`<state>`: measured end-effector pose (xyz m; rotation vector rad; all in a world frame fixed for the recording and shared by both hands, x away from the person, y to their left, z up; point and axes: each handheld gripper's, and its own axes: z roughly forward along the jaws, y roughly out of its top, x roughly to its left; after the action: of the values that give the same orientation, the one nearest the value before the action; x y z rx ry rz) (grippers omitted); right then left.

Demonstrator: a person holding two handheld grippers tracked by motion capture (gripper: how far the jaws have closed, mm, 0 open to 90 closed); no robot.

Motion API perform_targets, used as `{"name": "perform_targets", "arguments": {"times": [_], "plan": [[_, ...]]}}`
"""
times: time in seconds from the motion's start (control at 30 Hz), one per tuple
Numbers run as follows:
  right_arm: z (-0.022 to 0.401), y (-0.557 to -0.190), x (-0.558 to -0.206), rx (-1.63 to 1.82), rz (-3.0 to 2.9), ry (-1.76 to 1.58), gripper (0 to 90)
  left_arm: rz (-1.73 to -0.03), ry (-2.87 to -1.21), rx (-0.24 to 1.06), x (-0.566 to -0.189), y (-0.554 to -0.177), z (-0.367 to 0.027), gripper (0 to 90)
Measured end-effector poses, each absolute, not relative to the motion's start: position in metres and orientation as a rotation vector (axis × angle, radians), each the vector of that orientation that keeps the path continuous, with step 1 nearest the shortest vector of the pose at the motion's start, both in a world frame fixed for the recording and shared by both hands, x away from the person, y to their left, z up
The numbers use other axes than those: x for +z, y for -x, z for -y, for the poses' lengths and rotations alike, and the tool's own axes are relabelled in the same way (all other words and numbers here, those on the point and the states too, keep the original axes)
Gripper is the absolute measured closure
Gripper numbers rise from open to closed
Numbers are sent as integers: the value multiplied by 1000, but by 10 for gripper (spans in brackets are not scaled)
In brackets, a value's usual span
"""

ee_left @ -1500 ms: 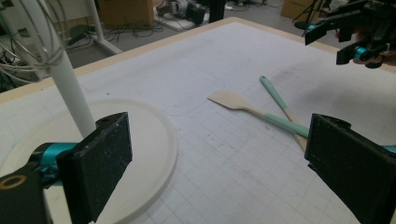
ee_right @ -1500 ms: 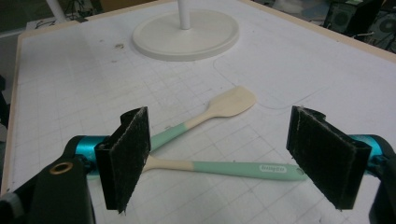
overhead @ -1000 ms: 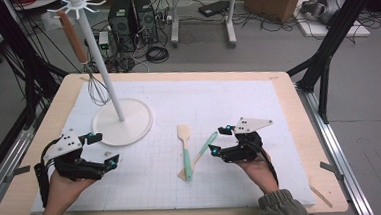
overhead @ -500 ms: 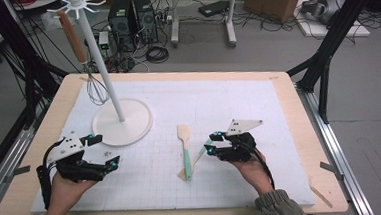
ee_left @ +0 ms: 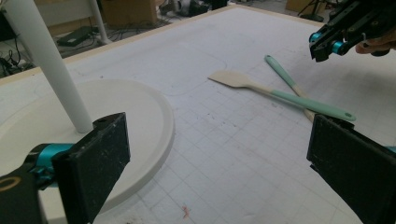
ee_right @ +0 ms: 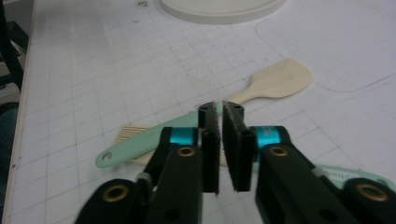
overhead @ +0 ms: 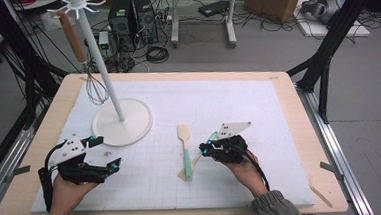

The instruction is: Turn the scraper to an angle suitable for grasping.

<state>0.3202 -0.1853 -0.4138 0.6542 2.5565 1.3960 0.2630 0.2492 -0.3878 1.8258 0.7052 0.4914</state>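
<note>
A spatula (overhead: 184, 150) with a cream blade and a teal handle lies on the white mat, crossing over a second teal-handled utensil (overhead: 212, 136) whose pale bristly end (ee_right: 126, 133) sticks out beneath it. My right gripper (overhead: 204, 148) sits just right of the spatula handle. Its jaws have just been closing and now stand shut, hovering over the handle (ee_right: 154, 140) with nothing between them. My left gripper (overhead: 106, 152) rests near the stand's base, open wide and empty (ee_left: 219, 177). The right gripper (ee_left: 327, 44) also appears far off in the left gripper view.
A white stand with a round base (overhead: 139, 125) and a tall pole (overhead: 101, 68) occupies the mat's left rear. A whisk (overhead: 95, 88) with a wooden handle hangs from its top hooks. Beyond the table's far edge are computer towers and cables on the floor.
The right gripper's jaws went from wide open to shut, and the hand crept slightly left toward the spatula. The left gripper stayed put.
</note>
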Motion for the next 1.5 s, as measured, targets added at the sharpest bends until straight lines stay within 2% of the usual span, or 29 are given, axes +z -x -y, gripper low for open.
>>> {"name": "perform_targets", "arguments": {"times": [0.07,0.67,1.5], "plan": [[182,-322,-415,1391,-2575,-654,891,-705,-1826,491,-388,-263,-249,64],[161,-358,-410,1325,-2601,-787,891,-706,-1812,497,-388,-264,-252,65],[138,-397,-443,1139,-2557,-1006,892,-693,-1822,496,-389,-263,-254,69]]}}
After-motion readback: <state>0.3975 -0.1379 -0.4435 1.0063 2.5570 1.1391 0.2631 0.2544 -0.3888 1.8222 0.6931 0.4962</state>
